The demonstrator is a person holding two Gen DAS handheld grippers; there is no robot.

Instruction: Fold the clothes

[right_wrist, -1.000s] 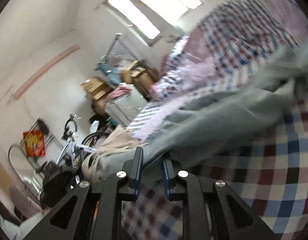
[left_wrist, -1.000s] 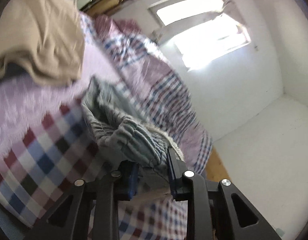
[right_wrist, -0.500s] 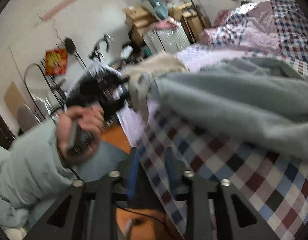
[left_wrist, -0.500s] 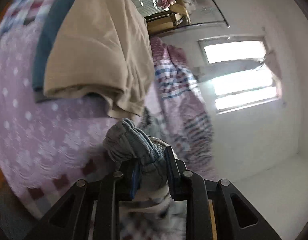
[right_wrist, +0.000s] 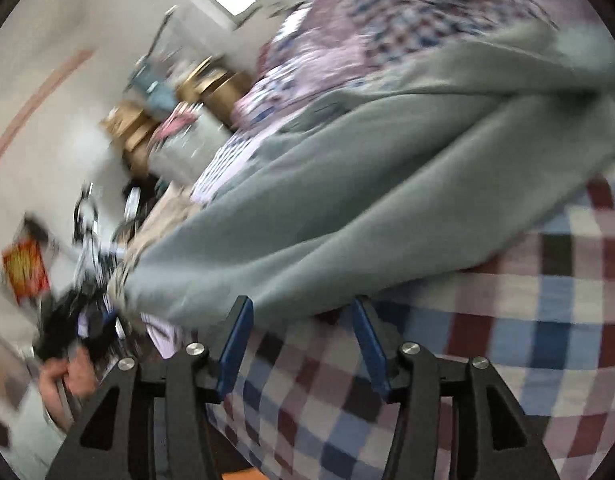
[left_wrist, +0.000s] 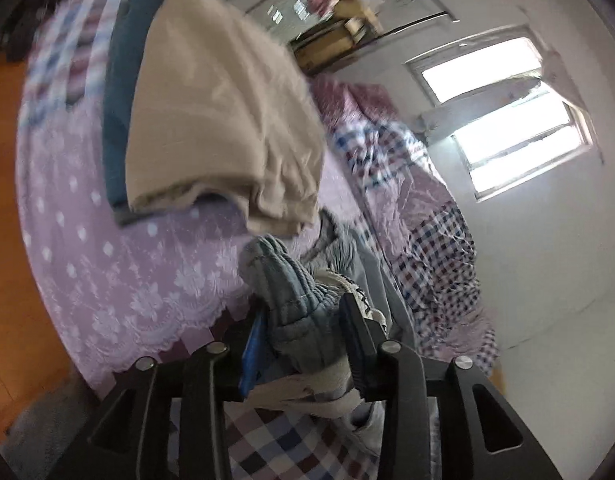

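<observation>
- Beside the folded beige garment (left_wrist: 223, 120) on the bed (left_wrist: 119, 280), my left gripper (left_wrist: 303, 344) pinches the ribbed hem of the grey sweatshirt (left_wrist: 291, 292).
- My right gripper (right_wrist: 299, 344) is spread, holding nothing; the grey sweatshirt's body (right_wrist: 367, 184) lies rumpled just beyond its fingers.
- Risk: with one corner held, the cloth could bunch or drag into the beige garment and spoil that pile.
- Checked bedcover (right_wrist: 507, 340) away from the beige garment offers flat room; past it the bed's edge drops to orange floor (left_wrist: 11, 240).
</observation>
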